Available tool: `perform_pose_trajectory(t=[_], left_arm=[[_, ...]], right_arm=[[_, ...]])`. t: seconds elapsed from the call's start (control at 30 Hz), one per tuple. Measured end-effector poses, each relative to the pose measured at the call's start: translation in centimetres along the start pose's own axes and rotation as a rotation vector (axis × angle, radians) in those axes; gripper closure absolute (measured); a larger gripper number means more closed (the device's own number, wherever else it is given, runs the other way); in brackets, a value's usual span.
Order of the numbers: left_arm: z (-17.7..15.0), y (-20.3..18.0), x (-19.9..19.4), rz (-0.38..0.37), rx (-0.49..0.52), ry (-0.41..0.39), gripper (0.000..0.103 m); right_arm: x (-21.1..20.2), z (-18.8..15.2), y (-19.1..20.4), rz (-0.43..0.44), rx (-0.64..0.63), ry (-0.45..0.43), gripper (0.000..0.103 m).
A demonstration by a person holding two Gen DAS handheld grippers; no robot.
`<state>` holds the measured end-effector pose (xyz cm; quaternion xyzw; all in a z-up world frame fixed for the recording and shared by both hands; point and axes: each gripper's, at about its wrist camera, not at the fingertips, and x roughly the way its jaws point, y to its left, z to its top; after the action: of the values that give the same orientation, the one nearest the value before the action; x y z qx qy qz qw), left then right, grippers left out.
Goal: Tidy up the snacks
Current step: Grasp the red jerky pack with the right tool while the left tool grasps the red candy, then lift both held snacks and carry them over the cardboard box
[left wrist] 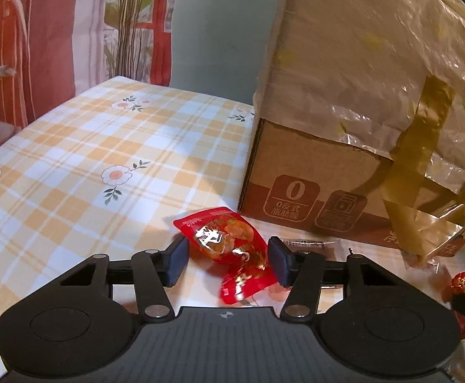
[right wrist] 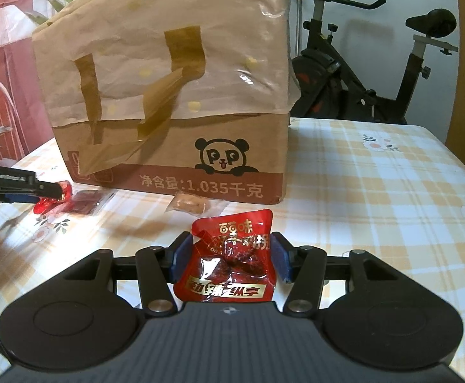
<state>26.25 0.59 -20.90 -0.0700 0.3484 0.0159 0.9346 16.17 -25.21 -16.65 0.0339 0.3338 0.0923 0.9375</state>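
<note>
Your left gripper (left wrist: 228, 260) sits low over the checked tablecloth (left wrist: 73, 159), its blue pads (left wrist: 176, 260) on either side of a red snack packet (left wrist: 229, 245); the pads stand close to the packet's edges, but I cannot tell from the left wrist view whether they actually press it or merely flank it. That packet lies on the cloth just in front of the near corner of the cardboard box (left wrist: 296, 172). Your right gripper (right wrist: 230, 260) has its pads (right wrist: 278, 260) closed against both sides of a second red snack packet (right wrist: 231, 255), which is crumpled between them and sits back against the gripper body, printed face toward the camera. The box (right wrist: 175, 159) in the right wrist view stands directly ahead, its upper part lined with a pale plastic bag (right wrist: 168, 48) folded over the rim and fixed with strips of brown tape (right wrist: 184, 48); a panda mark shows on its lower wall. Between the box and your right gripper, a small clear-wrapped tan snack (right wrist: 189, 207) lies on the cloth. Further left, a dark red wrapped snack (right wrist: 87, 206) lies beside your left gripper's tip. An exercise bike (right wrist: 360, 73) stands behind the table.
</note>
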Motion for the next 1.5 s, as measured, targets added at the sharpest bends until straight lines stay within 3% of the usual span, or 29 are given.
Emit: perform_pose_trajectory(t=[0.07, 0.13, 0.3, 0.5, 0.77, 1.03, 1.3, 1.5], left_arm=[[0.1, -0.3, 0.3, 0.004, 0.019, -0.004, 0.048], [0.1, -0.6, 0.3, 0.021, 0.046, -0.009, 0.058], [-0.2, -0.8, -0.4, -0.038, 0.062, -0.022, 0.082], [-1.6, -1.3, -2.6, -0.105, 0.116, -0.039, 0.083], [-3.5, -1.1, -6.6, -0.200, 0.099, -0.071, 0.083], [-4.0, -1.7, -7.4, -0.246, 0.131, -0.080, 0.083], [-3.2, -1.4, -9.4, -0.255, 0.148, -0.162, 0.083], [-0.5, -1.4, -11.8, -0.290, 0.155, -0.254, 0.083]], right_arm=[[0.0, 0.0, -0.1, 0.003, 0.003, 0.001, 0.047], [0.1, 0.1, -0.3, 0.010, 0.015, 0.003, 0.047], [0.2, 0.1, -0.3, 0.017, 0.029, 0.003, 0.047], [0.2, 0.1, -0.5, 0.024, 0.043, 0.002, 0.047], [0.1, 0.1, -0.7, 0.020, 0.062, -0.004, 0.047], [-0.5, 0.1, -0.7, 0.011, 0.060, -0.033, 0.047], [-2.8, -0.3, 0.7, -0.049, 0.003, -0.136, 0.047], [-6.1, 1.3, 1.7, -0.036, -0.030, -0.261, 0.047]])
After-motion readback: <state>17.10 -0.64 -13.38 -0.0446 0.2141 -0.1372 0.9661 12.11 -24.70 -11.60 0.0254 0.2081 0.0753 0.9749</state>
